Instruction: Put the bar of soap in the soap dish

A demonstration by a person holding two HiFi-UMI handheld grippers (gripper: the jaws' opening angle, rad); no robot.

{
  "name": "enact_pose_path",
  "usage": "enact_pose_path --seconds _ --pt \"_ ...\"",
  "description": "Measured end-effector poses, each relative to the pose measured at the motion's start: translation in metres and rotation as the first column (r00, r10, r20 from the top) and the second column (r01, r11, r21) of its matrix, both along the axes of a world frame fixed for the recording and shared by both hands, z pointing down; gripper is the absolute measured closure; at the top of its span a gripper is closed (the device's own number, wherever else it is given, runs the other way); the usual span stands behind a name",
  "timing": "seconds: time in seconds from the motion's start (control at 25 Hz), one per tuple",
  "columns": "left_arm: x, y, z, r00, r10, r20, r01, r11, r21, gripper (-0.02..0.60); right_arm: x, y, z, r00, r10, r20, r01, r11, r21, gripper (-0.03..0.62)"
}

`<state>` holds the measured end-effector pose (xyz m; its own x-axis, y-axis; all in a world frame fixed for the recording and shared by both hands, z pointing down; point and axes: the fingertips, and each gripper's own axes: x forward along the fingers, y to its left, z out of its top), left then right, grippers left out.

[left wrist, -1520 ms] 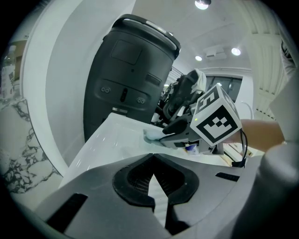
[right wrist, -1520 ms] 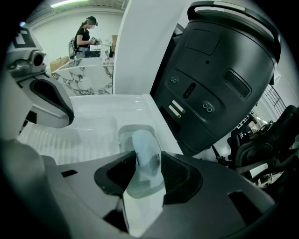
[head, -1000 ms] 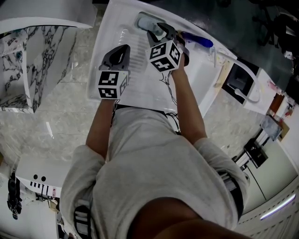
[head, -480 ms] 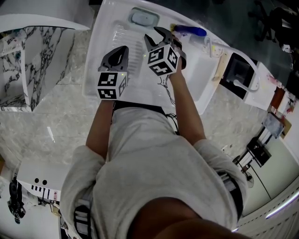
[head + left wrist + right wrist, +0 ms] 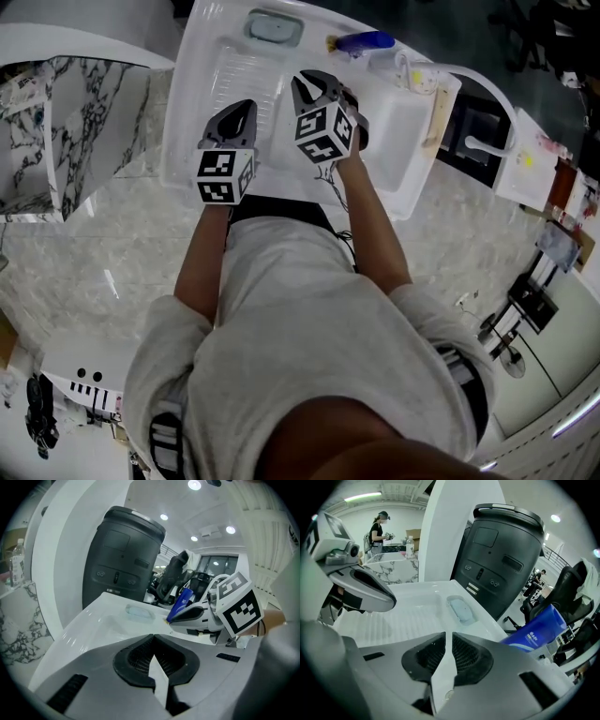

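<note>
Right gripper (image 5: pixel 314 82), closing empty, has withdrawn over white drainboard (image 5: pixel 239 75).

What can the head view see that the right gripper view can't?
Only the head view shows the person's grey shirt and both bare arms. Only the right gripper view shows the big black barrel-shaped machine behind the sink and a far-off person. Both show the pale blue bar of soap lying in the white soap dish, the blue plastic bottle and the left gripper.
</note>
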<state>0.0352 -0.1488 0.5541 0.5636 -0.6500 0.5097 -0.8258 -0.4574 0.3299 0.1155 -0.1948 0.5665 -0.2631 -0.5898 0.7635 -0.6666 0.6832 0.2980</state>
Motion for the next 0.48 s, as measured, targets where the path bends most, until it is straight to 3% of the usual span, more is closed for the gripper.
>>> enact_pose_path --seconds 0.24,0.48 --pt "0.016 0.024 -0.005 0.999 0.03 0.015 -0.03 1.0 0.006 0.563 0.016 0.033 -0.004 0.998 0.046 0.038 -0.046 0.999 0.005 0.594" --pt "0.042 0.038 -0.022 0.996 0.078 0.046 -0.08 0.996 0.039 0.563 0.041 0.067 -0.019 0.974 0.143 0.176 -0.145 0.989 0.0 0.594"
